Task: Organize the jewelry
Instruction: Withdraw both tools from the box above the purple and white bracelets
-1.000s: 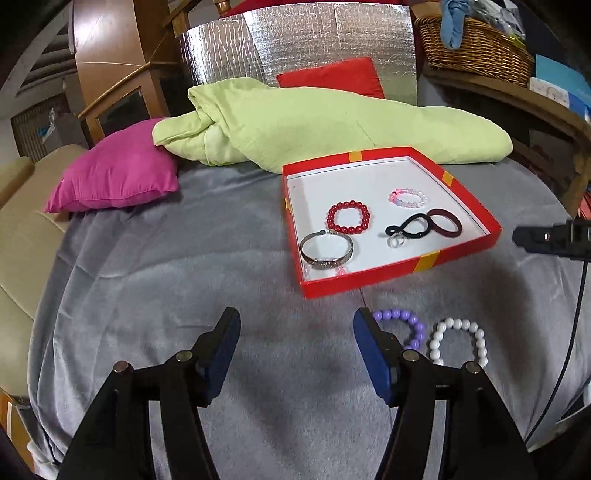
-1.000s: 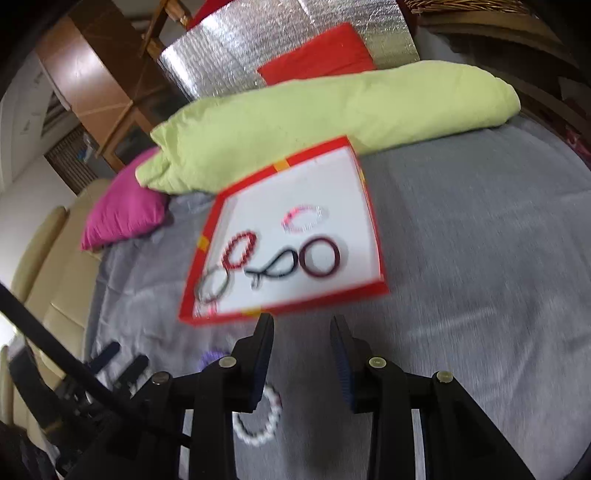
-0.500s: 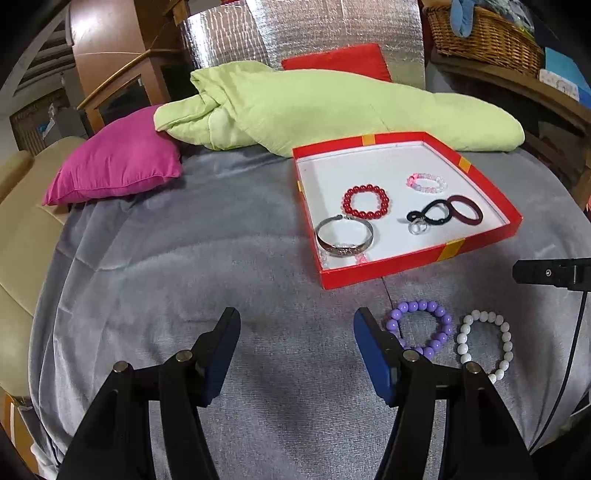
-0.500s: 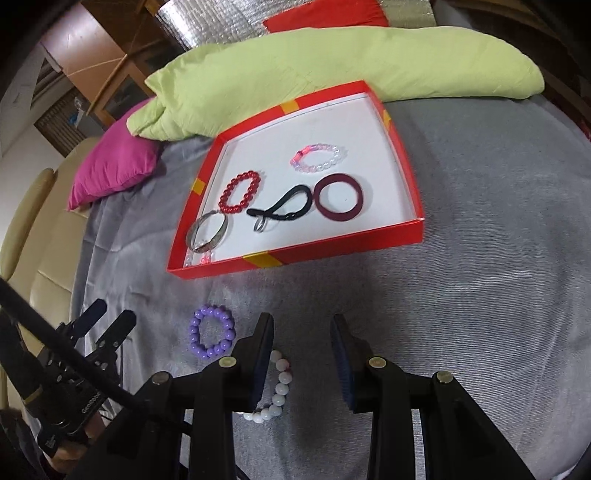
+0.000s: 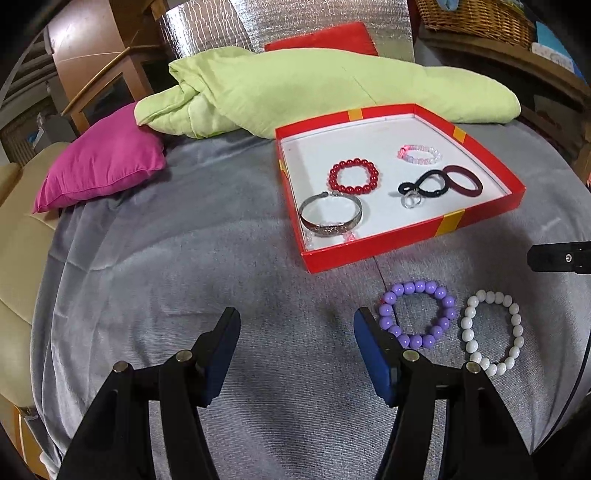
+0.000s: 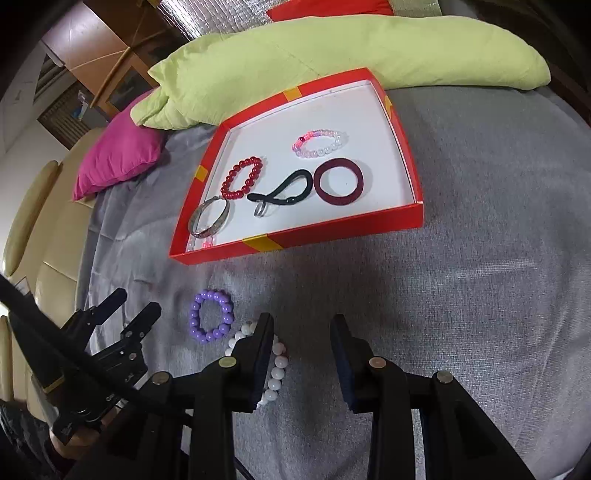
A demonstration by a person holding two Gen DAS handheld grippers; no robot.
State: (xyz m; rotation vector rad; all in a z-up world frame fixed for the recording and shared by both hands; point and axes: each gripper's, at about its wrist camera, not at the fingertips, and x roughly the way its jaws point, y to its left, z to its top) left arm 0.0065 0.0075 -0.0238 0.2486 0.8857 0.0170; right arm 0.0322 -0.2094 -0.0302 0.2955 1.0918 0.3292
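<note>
A red box (image 5: 406, 240) with a white floor lies on the grey cloth. It holds a red bead bracelet (image 5: 334, 177), a silver bangle (image 5: 328, 229), a pink-and-white bracelet (image 5: 406, 151), a black hair tie (image 5: 424, 190) and a maroon band (image 5: 476, 184). In front of the box lie a purple bead bracelet (image 5: 419, 286) and a white bead bracelet (image 5: 469, 321). My left gripper (image 5: 295, 321) is open and empty, its right finger beside the purple bracelet. My right gripper (image 6: 303, 325) stands open with a narrower gap, empty; its left finger covers part of the white bracelet (image 6: 279, 363).
A lime-green bundle of fabric (image 5: 332, 85) and a magenta cushion (image 5: 99, 166) lie behind and left of the box. A beige sofa (image 6: 33, 229) runs along the left edge. A wicker basket (image 5: 476, 14) sits on a shelf at the back right.
Both grippers have sunk toward the cloth and tipped downward. The two loose bracelets now sit higher and larger in both views. Neither gripper's opening has changed.
</note>
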